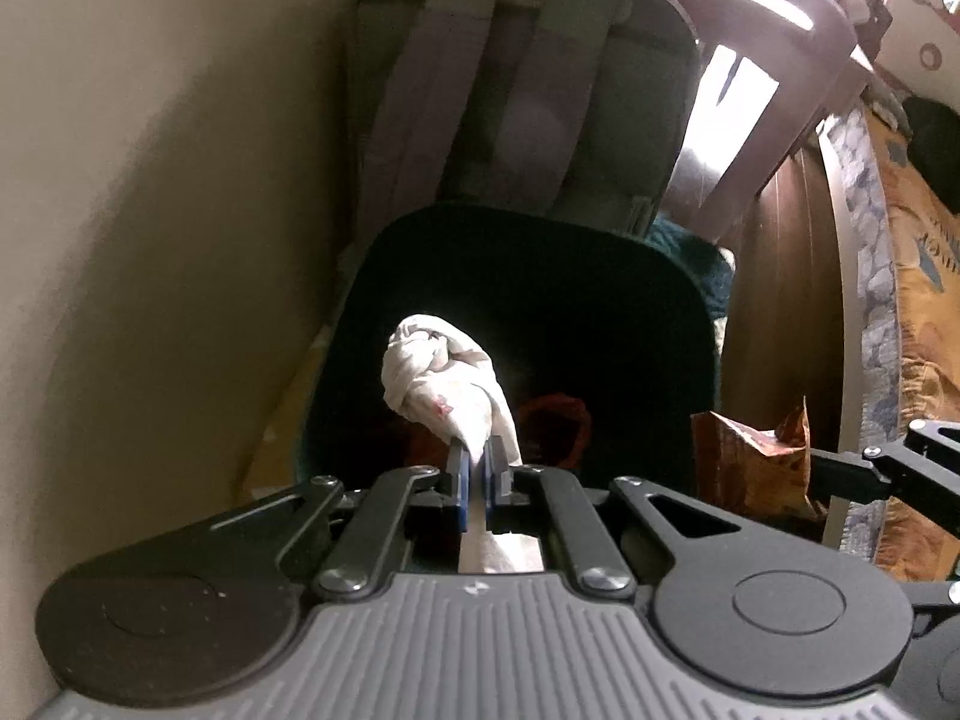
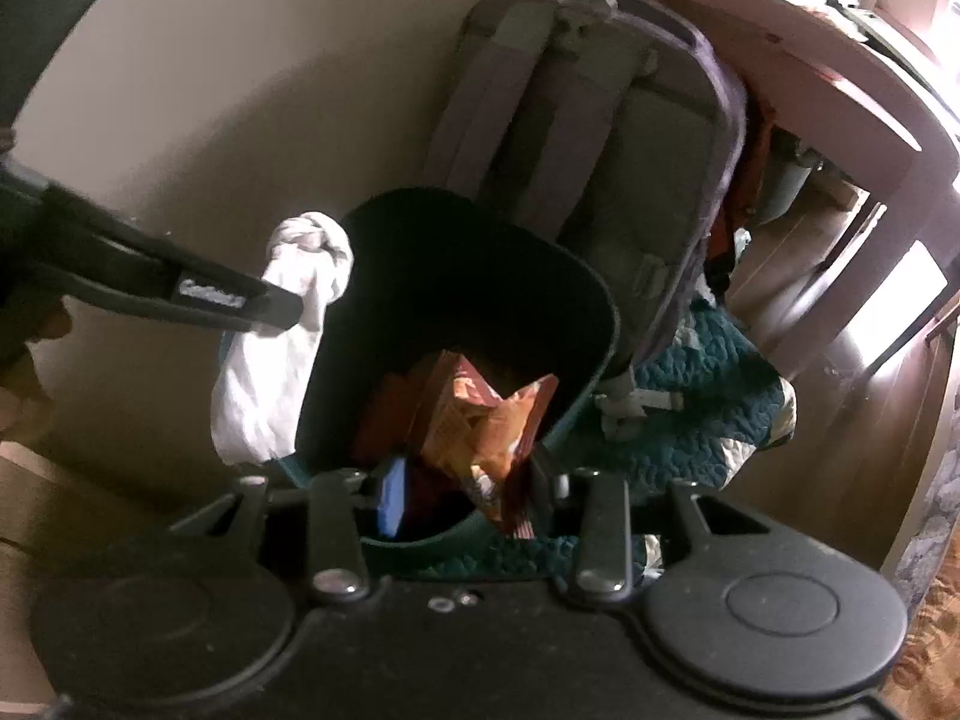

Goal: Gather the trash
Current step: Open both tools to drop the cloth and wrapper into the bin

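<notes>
Two grippers hang above a dark green bin [image 2: 576, 324] standing against a cream wall [image 1: 150, 210]; the left gripper [image 1: 478, 456] is clamped tight on a white knotted tissue [image 1: 441, 372], its blue pads [image 1: 459, 480] pressing the paper from both sides; in the left wrist view the tissue juts out over the bin's dark mouth, while the right wrist view shows it hanging at the bin's left rim, part of it drooping down outside the wall of the bin; the right gripper [image 2: 462, 492] holds an orange snack wrapper [image 2: 486, 426] between half-spread fingers, the crumpled foil poised over the bin's opening; whether it touches the bin's inside cannot be told; reddish trash [image 1: 552, 420] lies in shadow at the bottom of the bin; a grey backpack [image 2: 600, 120] leans upright against the wall just behind the bin, straps facing out; a teal quilted cloth [image 2: 708, 396] is bunched on the wood floor [image 1: 780, 276] beside the bin; a pale wooden desk [image 2: 840, 78] stands to the right, sunlight striking the floor beneath it; a patterned bedspread [image 1: 918, 276] edges the left wrist view.
</notes>
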Demonstrator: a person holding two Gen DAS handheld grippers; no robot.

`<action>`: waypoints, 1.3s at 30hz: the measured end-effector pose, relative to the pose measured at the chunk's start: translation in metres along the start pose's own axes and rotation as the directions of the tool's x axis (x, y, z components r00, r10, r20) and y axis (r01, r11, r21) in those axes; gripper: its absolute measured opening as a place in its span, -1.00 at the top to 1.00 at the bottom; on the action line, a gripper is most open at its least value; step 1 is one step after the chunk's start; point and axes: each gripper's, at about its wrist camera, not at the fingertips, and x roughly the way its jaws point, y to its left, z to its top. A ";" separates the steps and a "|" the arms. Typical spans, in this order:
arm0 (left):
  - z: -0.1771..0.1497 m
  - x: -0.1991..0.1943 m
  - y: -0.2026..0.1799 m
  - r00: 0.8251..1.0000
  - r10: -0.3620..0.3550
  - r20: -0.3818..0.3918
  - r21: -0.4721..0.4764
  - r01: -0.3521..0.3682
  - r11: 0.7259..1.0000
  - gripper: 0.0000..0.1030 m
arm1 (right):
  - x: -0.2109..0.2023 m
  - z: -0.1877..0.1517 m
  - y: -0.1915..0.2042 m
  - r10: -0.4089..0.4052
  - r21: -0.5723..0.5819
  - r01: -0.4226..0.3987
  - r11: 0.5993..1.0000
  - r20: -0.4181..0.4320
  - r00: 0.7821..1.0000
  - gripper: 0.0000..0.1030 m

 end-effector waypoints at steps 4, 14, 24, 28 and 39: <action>-0.001 0.019 0.006 0.999 -0.002 -0.038 -0.004 0.002 1.000 0.92 | 0.013 0.001 0.008 -0.009 -0.051 0.007 0.999 -0.036 0.999 0.23; -0.007 0.045 -0.006 0.996 0.007 -0.091 0.067 -0.001 0.998 0.92 | 0.038 -0.004 0.016 -0.031 -0.074 0.022 0.997 -0.114 0.993 0.18; -0.012 0.057 -0.010 0.992 -0.003 -0.127 0.047 0.009 0.999 0.87 | 0.035 -0.008 0.015 -0.025 -0.052 0.019 0.998 -0.109 0.994 0.06; -0.013 0.057 -0.014 0.993 0.010 -0.118 0.050 -0.004 0.999 0.76 | 0.023 -0.010 0.010 -0.015 -0.031 0.013 0.999 -0.082 0.997 -0.02; -0.024 0.010 -0.021 0.999 -0.031 0.014 0.042 0.030 0.999 -0.34 | -0.027 -0.020 -0.006 0.007 0.043 -0.008 0.999 0.015 1.000 -0.11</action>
